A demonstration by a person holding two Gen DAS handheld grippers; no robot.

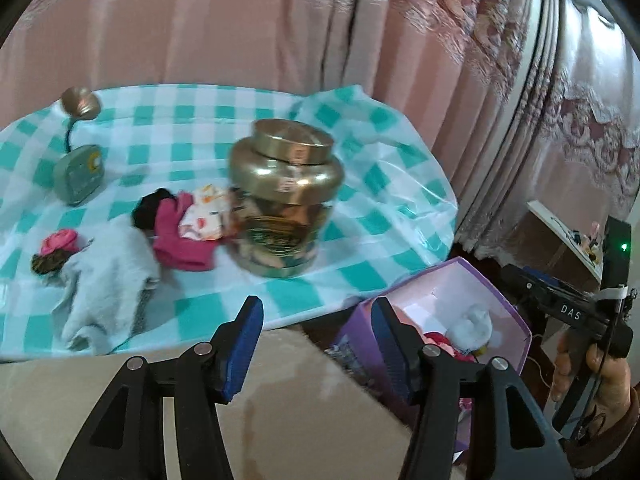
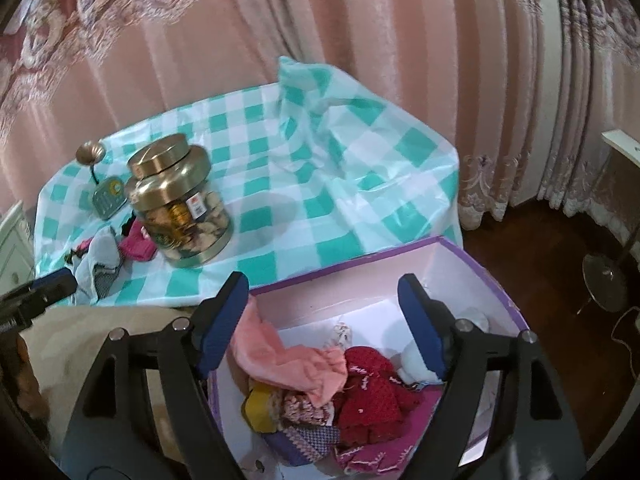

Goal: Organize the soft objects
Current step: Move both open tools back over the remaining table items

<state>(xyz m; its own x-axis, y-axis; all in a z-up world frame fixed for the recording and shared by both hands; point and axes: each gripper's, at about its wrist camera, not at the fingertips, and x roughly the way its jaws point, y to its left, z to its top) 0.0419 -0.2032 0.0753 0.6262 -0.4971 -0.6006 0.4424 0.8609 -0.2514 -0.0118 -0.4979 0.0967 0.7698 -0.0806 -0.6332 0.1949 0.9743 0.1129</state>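
Observation:
Soft items lie on the teal-checked tablecloth [image 1: 192, 148]: a pale blue garment [image 1: 108, 276], a magenta cloth [image 1: 182, 236], a patterned white cloth [image 1: 206, 216], a black piece [image 1: 152, 206] and a pink rosette [image 1: 60, 242]. My left gripper [image 1: 318, 346] is open and empty, above the table's front edge. My right gripper [image 2: 322, 320] is open and empty over the purple box [image 2: 472, 264], which holds a pink cloth [image 2: 280, 364], a red knit [image 2: 372, 392], a yellow item [image 2: 260, 406] and other fabrics. The box also shows in the left wrist view [image 1: 496, 292].
A gold-lidded jar [image 1: 286, 196] of snacks stands mid-table beside the cloths. A small green desk lamp [image 1: 78, 172] stands at the far left. Pink curtains [image 1: 280, 28] hang behind. Dark wood floor [image 2: 532, 264] and a lamp base [image 2: 604, 280] lie to the right.

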